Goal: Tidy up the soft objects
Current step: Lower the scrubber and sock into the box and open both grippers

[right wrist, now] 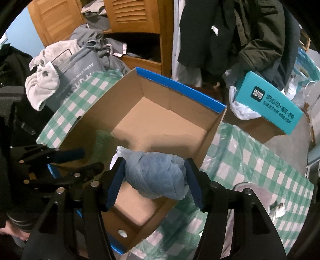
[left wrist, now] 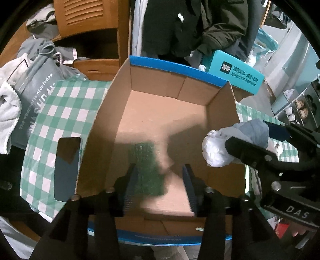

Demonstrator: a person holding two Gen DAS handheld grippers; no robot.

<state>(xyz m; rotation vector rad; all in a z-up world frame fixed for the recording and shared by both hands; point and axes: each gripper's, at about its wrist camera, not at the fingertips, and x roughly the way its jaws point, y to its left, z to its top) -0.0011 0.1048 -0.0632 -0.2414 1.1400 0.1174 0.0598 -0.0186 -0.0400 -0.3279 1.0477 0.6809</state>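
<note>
An open cardboard box (left wrist: 222, 104) with a blue rim sits on a green checked cloth (left wrist: 66, 104); it also shows in the right wrist view (right wrist: 212, 132). A green scouring pad (left wrist: 148, 170) is blurred inside the box, between and just beyond my left gripper's fingers. My left gripper (left wrist: 160, 190) is open above the box's near edge. My right gripper (right wrist: 155, 180) is shut on a knotted blue and white cloth bundle (right wrist: 158, 176) and holds it over the box's right wall; the bundle also shows in the left wrist view (left wrist: 230, 144).
A phone (left wrist: 67, 168) lies on the cloth left of the box. A grey laundry bag (left wrist: 34, 94) with towels stands at the left. A teal carton (left wrist: 236, 74) sits behind the box. A wooden wardrobe (right wrist: 128, 18) and hanging coats (right wrist: 240, 34) are at the back.
</note>
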